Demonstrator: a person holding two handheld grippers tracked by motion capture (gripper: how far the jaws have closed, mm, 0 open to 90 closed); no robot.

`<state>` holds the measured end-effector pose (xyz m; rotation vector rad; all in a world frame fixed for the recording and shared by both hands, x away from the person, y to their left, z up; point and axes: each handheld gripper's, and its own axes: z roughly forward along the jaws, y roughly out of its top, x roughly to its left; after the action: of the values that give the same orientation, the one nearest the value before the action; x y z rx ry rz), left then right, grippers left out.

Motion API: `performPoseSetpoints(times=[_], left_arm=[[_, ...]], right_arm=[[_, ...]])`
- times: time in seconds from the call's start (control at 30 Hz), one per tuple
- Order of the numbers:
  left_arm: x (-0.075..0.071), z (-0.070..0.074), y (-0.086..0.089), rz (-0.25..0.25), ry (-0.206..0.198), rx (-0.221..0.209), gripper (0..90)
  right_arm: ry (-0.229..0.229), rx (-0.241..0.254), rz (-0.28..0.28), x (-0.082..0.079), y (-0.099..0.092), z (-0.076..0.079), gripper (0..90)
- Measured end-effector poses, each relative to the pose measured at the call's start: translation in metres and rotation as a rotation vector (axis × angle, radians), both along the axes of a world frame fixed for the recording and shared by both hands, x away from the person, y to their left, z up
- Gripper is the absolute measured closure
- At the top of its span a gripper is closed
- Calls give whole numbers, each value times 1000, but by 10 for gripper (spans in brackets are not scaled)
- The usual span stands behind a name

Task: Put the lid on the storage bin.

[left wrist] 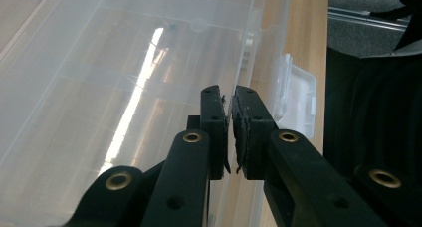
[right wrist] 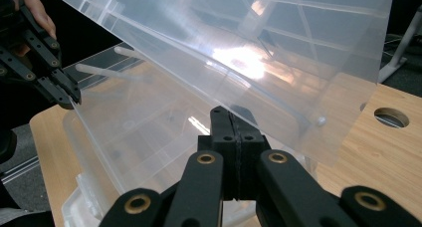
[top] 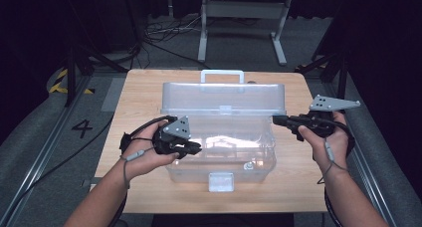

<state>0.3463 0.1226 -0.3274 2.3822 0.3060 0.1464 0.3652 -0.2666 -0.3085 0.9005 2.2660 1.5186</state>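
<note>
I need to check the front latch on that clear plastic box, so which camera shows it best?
The high view: the front latch faces the camera whole, at the middle of the clear plastic box's front wall. The left gripper view catches it edge-on past the jaws. In the right gripper view I cannot make it out.

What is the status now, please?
Left gripper shut at left wall of clear plastic lidded box; right gripper shut by lid's right end. Nothing blocking.

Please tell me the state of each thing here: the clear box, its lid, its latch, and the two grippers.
Clear plastic box: standing on the table, open.
Lid: raised, standing behind the box.
Front latch: undone, lying on the table.
Left gripper: nearly shut, at the box's wall.
Right gripper: shut, holding nothing.
</note>
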Motion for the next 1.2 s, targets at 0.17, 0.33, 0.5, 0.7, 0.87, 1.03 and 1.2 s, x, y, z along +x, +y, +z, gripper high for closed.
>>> performPoseSetpoints(times=[0.17, 0.33, 0.5, 0.7, 0.87, 1.03, 1.2], left_arm=[[2, 7, 9, 34, 10, -103, 790], [3, 10, 19, 90, 0, -161, 784], [4, 10, 32, 144, -2, -219, 775], [1, 9, 48, 219, -29, -298, 775], [-1, 8, 60, 291, -33, -322, 786], [-5, 7, 69, 347, -26, -322, 774], [-9, 7, 75, 389, -34, -335, 780]], right_arm=[[1, 0, -2, 0, 0, 0, 900], [-3, -1, -6, 0, -1, -1, 900], [-2, 1, -8, -1, -2, -2, 900], [-5, -8, -2, -2, -2, -3, 900], [-12, -14, 4, -4, -2, -3, 900], [-12, -7, 17, -8, -5, -6, 900], [0, 12, 28, -12, -6, -12, 900]])
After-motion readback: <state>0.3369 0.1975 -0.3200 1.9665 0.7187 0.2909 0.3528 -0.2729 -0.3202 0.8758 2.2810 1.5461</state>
